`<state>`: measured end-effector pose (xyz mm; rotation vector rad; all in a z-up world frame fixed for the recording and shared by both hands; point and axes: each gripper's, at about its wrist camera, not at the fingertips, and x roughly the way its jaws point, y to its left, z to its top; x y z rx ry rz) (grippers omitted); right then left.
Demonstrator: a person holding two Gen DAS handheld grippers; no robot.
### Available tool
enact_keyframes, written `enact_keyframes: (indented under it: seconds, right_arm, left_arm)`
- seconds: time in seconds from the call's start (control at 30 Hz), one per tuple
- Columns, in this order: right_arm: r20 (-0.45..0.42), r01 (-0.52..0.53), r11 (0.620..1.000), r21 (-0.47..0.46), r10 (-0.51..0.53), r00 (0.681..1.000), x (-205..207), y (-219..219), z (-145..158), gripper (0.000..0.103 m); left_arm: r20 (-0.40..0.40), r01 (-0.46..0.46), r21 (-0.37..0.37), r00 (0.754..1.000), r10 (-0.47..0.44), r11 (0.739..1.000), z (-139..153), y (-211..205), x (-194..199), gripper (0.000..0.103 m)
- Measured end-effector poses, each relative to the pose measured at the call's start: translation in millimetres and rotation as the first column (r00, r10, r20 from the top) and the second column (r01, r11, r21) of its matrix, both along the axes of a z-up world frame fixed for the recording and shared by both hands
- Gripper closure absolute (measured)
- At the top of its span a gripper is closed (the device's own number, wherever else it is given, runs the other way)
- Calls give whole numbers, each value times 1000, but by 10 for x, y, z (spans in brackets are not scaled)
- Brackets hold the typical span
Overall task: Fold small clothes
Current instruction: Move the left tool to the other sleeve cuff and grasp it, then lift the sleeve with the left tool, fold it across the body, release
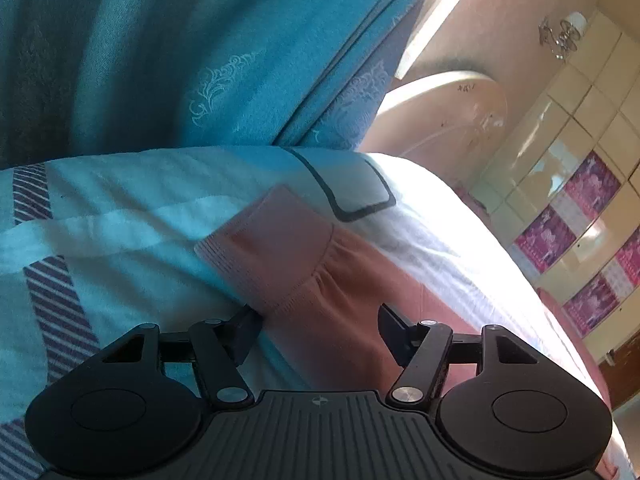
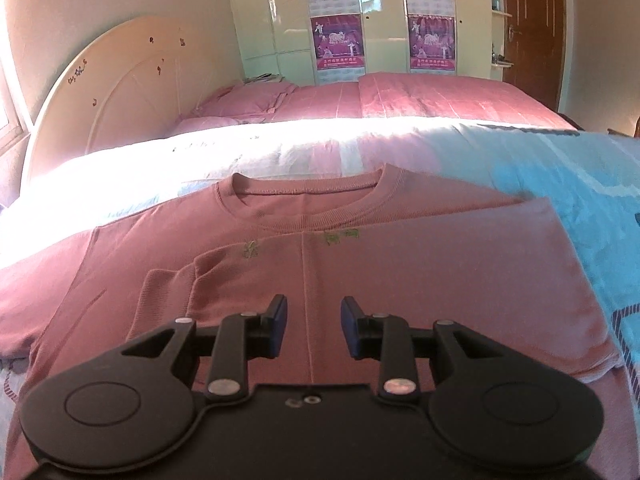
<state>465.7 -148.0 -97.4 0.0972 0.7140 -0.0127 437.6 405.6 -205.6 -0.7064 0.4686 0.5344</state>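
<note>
Left gripper (image 1: 320, 330) is spread wide, jaws well apart, nothing pinched between them. The ribbed cuff (image 1: 266, 250) of a pink sleeve lies right ahead, its edge touching or just beside the left-hand finger; whether that finger actually presses it is hard to tell. The sleeve runs back under the gripper body across a light blue bedcover (image 1: 120, 216) with striped bands, and a teal patterned curtain (image 1: 200, 48) hangs behind.

Over to the right gripper (image 2: 314, 326): open as well, moderate gap between the blue-padded fingers, holding nothing, sitting low over the front of the pink sweatshirt (image 2: 400, 272). A vertical crease line runs straight through the gap. The sweatshirt lies flat on the bed, neckline (image 2: 304, 200) pointing away, small green marks just below the collar. One sleeve is folded in over the chest on the left side of this view, its cuff (image 2: 164, 292) lying on the body; on the right side the garment shows a straight folded edge. Beyond it, a pink quilt (image 2: 400, 96), a cream headboard (image 2: 116, 92), a poster-covered wardrobe (image 2: 380, 20).
</note>
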Motion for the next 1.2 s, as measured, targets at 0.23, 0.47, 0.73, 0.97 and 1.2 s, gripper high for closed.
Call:
enact_keyframes:
  seconds: [0.23,0.47,0.73,0.97,1.2]
  right_arm:
    - [-1,31,999,-26,-31,1000,60,-34,-4,73]
    - [-6,80,997,-22,-80,997,77,-156,-36,73]
    - [6,139,990,19,-140,990,-4,-399,12,73]
    - [39,147,989,-4,-146,988,-175,-698,109,73]
    - [48,168,984,63,-171,984,-263,-978,89,73]
  left_arm:
    - [-4,8,41,1000,-8,999,-7,2,39,43]
    - [16,-60,-21,998,60,998,-13,60,-210,86]
    - [100,4,48,995,-9,999,279,-218,-178,91]
    - [30,277,314,953,-301,908,747,-1452,195,91]
    - [-93,599,376,784,-614,707,821,-3099,641,91]
